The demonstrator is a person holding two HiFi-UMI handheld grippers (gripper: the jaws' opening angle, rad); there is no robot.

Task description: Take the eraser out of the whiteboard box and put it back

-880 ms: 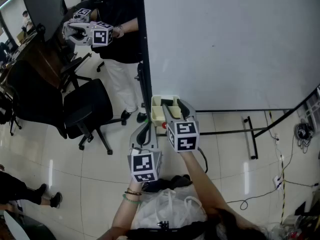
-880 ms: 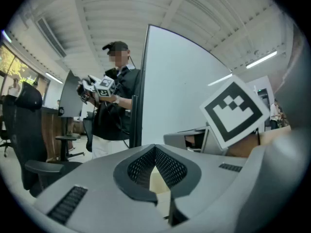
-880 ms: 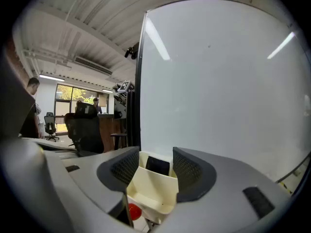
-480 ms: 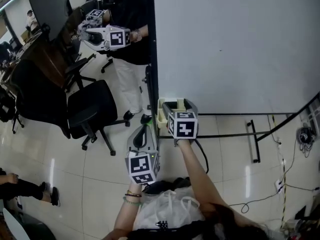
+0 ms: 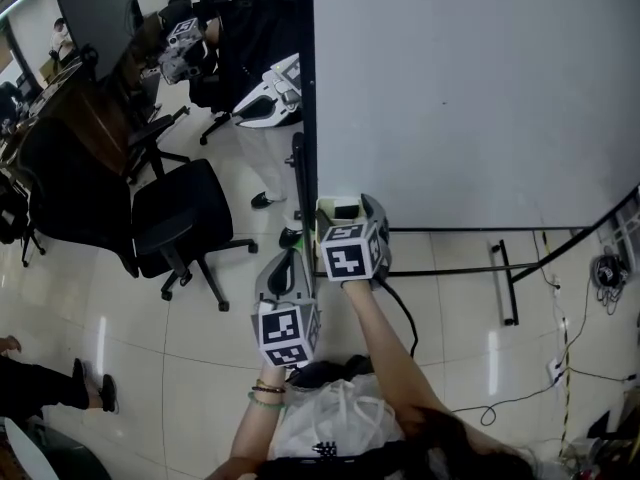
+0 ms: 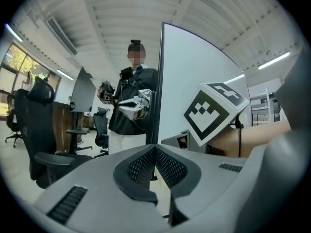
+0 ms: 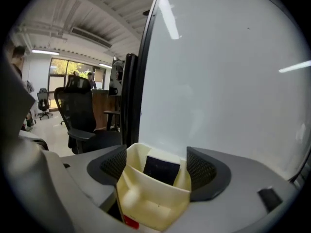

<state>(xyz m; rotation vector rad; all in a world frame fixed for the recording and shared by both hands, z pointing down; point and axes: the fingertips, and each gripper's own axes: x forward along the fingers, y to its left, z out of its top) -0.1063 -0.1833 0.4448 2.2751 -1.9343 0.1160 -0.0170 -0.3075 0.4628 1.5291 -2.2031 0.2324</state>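
Note:
A cream whiteboard box [image 5: 323, 215] hangs at the lower left corner of the whiteboard [image 5: 470, 88]. The dark eraser [image 5: 346, 210] stands in its back compartment, also plain in the right gripper view as the eraser [image 7: 162, 170] inside the box [image 7: 150, 200]. My right gripper [image 5: 347, 218] is open wide, one jaw on each side of the box, and holds nothing; the pads [image 7: 200, 168] stand beside the box walls. My left gripper [image 5: 290, 260] hovers lower left of the box, shut and empty, its tips [image 6: 155, 150] meeting.
Another person [image 6: 133, 96] with grippers [image 5: 270, 98] stands behind the board's left edge. A black office chair [image 5: 180, 213] is on the left. The board's stand legs [image 5: 505, 278] and a cable [image 5: 520, 393] lie on the floor. A white bag [image 5: 340, 418] is at my body.
My right gripper has moved forward until its jaws flank the box. The left gripper has stayed nearly still. The other person's grippers have swung down and apart behind the board's edge.

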